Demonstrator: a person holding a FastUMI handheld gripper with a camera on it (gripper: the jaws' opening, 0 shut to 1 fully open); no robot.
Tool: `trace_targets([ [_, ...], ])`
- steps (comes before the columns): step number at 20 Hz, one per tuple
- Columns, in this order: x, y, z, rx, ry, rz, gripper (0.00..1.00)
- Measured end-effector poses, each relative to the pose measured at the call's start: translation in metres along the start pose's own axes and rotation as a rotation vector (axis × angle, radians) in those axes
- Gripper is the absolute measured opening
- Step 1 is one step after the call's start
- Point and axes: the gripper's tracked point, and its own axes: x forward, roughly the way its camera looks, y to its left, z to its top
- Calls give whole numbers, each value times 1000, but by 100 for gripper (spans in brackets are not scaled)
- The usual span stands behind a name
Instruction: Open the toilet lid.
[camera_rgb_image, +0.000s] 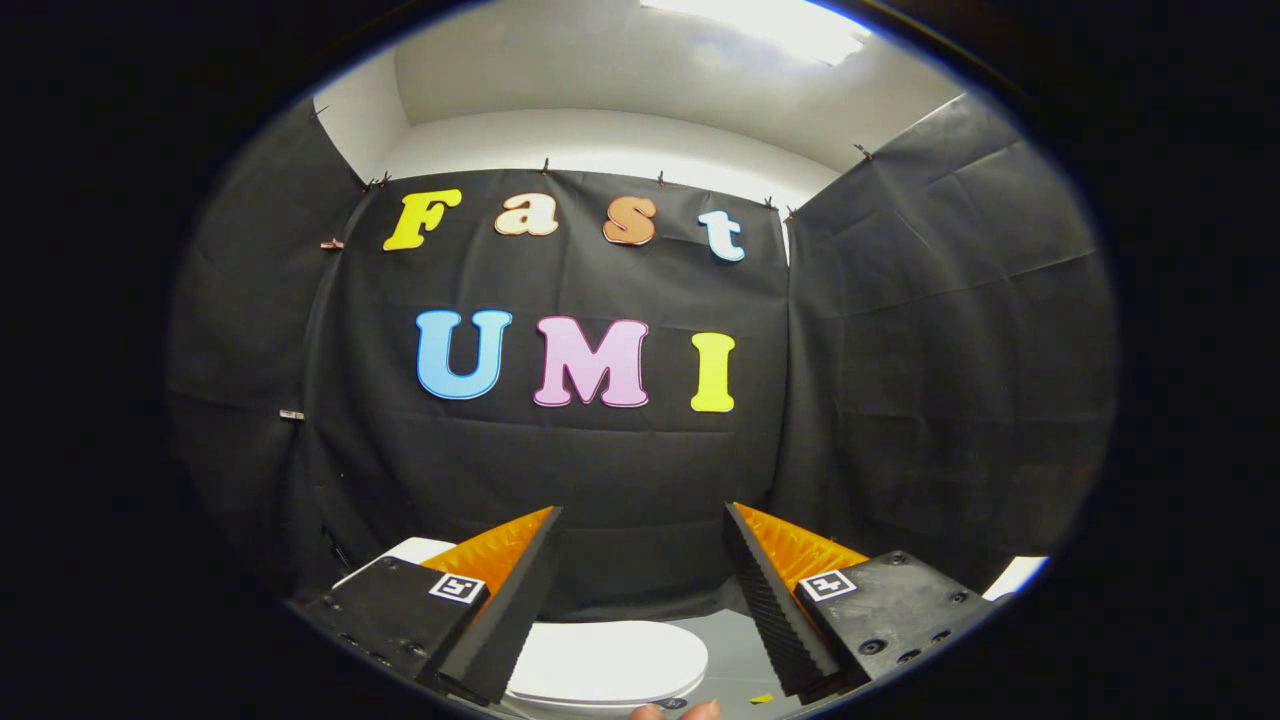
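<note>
A white toilet lid (605, 662) lies flat and closed, low down between my two fingers and partly hidden behind the left one. My gripper (642, 518) is open and held well above the lid, with nothing between the fingers. It points toward the black cloth wall rather than at the toilet. A white corner of the toilet tank (415, 548) peeks out beside the left finger. A person's fingertips (675, 711) show just below the lid.
Black cloth walls (620, 470) close in the booth ahead and on both sides. A grey floor (735, 655) lies right of the toilet, with a small yellow scrap (761, 698) on it. A white object (1015, 575) edges in beyond the right finger.
</note>
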Motion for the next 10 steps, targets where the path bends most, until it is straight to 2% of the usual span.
trace_targets([
  [10, 1, 1, -5, 6, 11, -1, 98],
])
